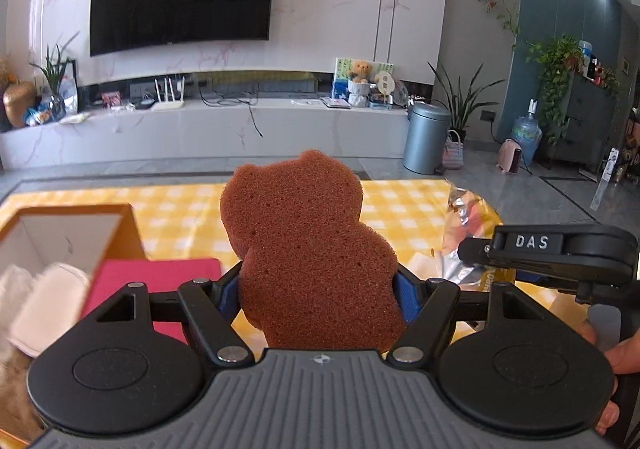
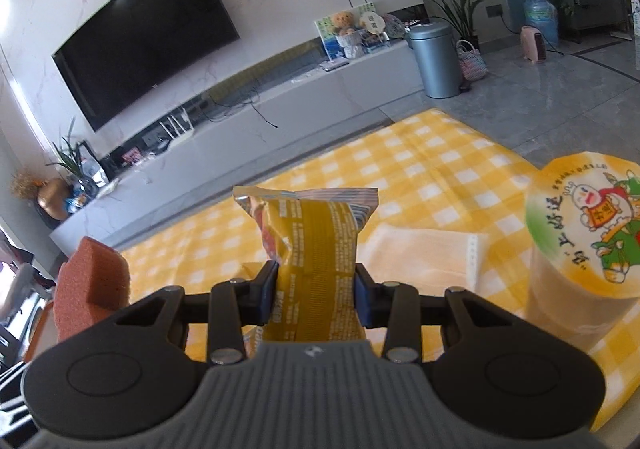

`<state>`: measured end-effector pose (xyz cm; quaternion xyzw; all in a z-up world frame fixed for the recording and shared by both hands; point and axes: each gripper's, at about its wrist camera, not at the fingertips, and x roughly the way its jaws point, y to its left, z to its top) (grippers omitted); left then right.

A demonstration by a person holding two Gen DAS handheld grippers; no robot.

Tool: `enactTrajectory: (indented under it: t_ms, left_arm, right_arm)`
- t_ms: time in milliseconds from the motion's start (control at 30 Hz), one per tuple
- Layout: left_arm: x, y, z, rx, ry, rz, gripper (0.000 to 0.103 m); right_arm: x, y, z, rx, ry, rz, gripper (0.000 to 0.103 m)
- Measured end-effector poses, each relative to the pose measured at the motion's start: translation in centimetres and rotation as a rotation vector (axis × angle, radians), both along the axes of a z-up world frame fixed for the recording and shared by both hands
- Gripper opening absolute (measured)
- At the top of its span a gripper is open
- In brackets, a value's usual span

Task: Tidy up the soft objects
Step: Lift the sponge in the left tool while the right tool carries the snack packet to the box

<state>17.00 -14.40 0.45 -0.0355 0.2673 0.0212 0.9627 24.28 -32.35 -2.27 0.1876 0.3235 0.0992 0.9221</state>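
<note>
My left gripper (image 1: 318,295) is shut on a brown bear-shaped sponge (image 1: 304,245), held upright above the yellow checked tablecloth (image 1: 400,201). In the right wrist view my right gripper (image 2: 316,295) is shut on a yellow snack packet (image 2: 312,245), lifted off the cloth. The same packet (image 1: 464,233) shows at the right of the left wrist view, in front of the right gripper's black body (image 1: 560,253). The sponge (image 2: 94,285) appears again at the left edge of the right wrist view.
An orange box (image 1: 64,233) with white soft pieces (image 1: 44,301) stands at the left, a pink flat item (image 1: 160,281) beside it. A sealed cup (image 2: 580,249) and a pale folded cloth (image 2: 428,253) lie at the right. Beyond the table are a TV wall and a bin (image 1: 426,137).
</note>
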Motion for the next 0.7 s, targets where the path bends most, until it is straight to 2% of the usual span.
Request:
enactTrajectory:
  t_ms: [233, 567, 700]
  left_arm:
    - [-2.5, 3.3, 2.6, -0.005, -0.05, 0.038, 0.084]
    - [-6.1, 8.9, 6.1, 0.029, -0.115, 0.15, 0.084]
    - [-7.4, 11.5, 6.8, 0.028, -0.143, 0.197, 0.084]
  right_arm:
    - [-0.9, 1.9, 1.0, 0.001, -0.02, 0.044, 0.039]
    - [-4.5, 5.1, 4.8, 0.039, -0.138, 0.133, 0.039]
    - [-5.9, 7.9, 6.8, 0.035, -0.202, 0.247, 0.039]
